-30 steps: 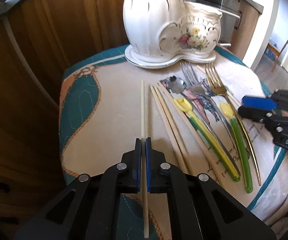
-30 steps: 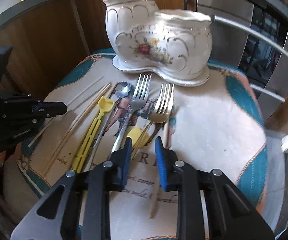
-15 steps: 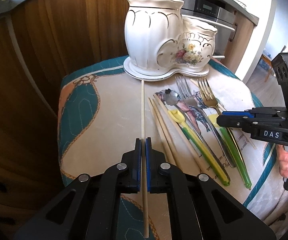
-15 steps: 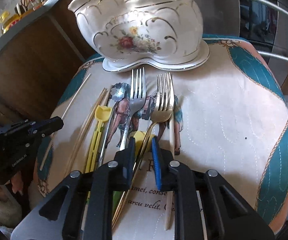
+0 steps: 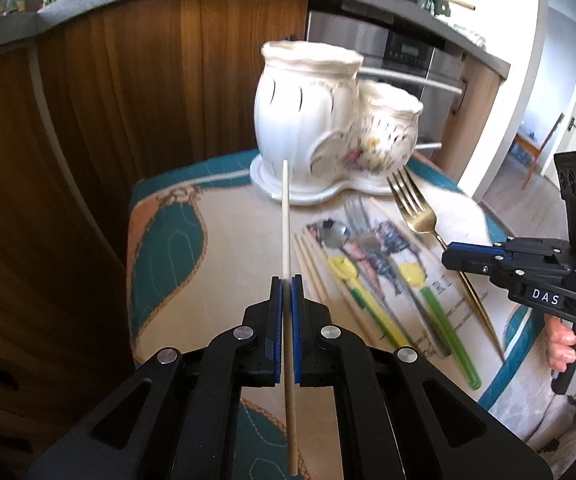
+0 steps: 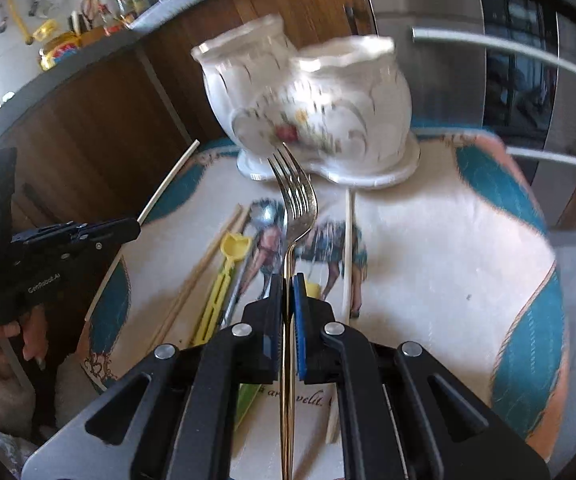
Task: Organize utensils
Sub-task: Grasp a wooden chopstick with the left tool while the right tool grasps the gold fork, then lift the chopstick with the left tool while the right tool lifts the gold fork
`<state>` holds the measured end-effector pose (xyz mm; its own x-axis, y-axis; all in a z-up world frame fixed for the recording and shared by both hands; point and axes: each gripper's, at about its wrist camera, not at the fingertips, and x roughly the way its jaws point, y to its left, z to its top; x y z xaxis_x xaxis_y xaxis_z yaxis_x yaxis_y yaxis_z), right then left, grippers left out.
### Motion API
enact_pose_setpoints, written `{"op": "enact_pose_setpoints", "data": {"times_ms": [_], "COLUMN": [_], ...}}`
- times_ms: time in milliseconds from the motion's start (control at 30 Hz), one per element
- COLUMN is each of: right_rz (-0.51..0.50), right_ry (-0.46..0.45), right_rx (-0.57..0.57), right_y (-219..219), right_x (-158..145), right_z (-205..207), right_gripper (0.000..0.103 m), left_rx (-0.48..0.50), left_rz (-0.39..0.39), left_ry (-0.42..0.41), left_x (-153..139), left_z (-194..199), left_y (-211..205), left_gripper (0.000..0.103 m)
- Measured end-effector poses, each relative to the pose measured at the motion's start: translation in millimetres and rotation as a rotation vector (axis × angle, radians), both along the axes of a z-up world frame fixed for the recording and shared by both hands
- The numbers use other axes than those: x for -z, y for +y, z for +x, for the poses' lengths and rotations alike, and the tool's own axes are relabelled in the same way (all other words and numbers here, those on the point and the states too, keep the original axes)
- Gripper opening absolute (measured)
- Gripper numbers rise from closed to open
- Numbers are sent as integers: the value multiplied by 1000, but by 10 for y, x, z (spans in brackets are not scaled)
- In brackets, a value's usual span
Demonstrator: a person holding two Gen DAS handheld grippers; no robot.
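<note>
1. While both loads hang over the worktop [image 5: 215, 248], left tongs [image 5: 286, 280] pinch a chopstick [image 5: 285, 216], right tongs [image 6: 287, 280] clamp the gold fork [image 6: 294, 200].
2. Judgement: tip each upright over the ceramic holder [image 6: 320, 100], then lower slowly.

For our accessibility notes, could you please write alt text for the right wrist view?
The right tongs grip a gold fork by its handle, tines pointing at a white floral ceramic holder. Beneath, chopsticks and a yellow utensil lie on a patterned cloth.
</note>
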<state>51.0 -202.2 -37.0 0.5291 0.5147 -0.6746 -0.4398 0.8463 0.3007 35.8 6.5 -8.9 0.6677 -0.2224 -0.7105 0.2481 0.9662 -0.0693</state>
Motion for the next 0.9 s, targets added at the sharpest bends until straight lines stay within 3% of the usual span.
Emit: {"op": "enact_pose_setpoints", "data": {"times_ms": [500, 700, 900], "right_rz": [-45, -25, 20], "right_ry": [-419, -528, -598], "right_rx": [-4, 17, 65], "right_y": [0, -1, -2], "right_x": [-496, -763, -1192], "right_z": [-367, -345, 0], "right_gripper": [6, 6, 6], "left_rx": [29, 43, 72], "left_rz": [-80, -139, -221], "left_ry": [-150, -284, -431], "left_x": [-381, -665, -1067], "left_z": [-148, -143, 138], "left_y": [16, 17, -46], "left_gripper": [5, 5, 5]}}
